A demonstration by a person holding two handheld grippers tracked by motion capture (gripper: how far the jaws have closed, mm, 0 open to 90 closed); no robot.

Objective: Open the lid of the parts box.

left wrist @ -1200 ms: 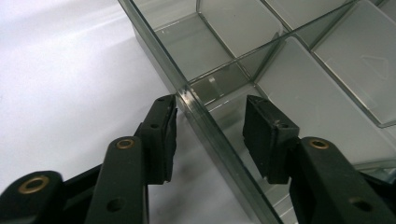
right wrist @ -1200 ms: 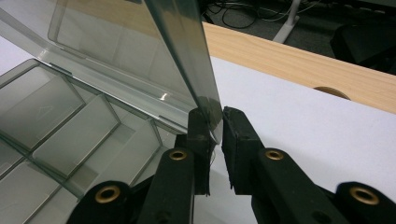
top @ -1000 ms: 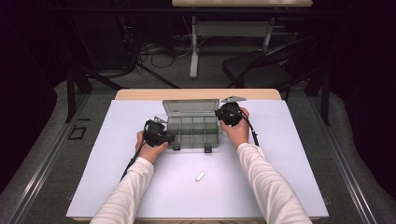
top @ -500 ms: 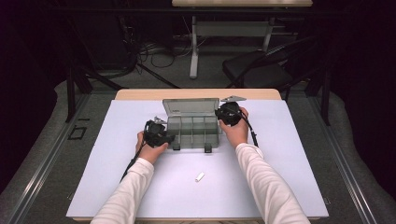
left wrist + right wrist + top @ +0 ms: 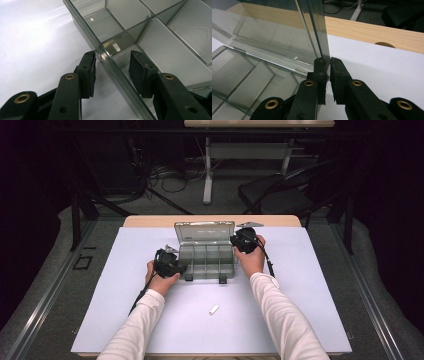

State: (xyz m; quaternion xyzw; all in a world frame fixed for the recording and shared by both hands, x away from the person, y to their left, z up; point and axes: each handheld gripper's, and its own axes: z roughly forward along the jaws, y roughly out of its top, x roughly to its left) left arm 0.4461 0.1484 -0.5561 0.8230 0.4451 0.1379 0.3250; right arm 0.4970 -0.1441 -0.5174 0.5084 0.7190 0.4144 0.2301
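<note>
The box (image 5: 206,262) sits at the tabletop (image 5: 100,295) centre, lid (image 5: 204,231) upright at 12 o'clock; nothing has visibly moved in the last second; right gripper (image 5: 329,72) fingers clench the lid's edge; left gripper (image 5: 112,68) fingers straddle the box's wall, released; the lid seems merely held steady; a small white piece (image 5: 213,309) lies at 6 o'clock.

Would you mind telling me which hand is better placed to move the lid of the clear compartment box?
The right. The right gripper has its fingers shut on the upright lid's edge, while the left gripper merely straddles the box's side wall, open, without pressing on it.
</note>
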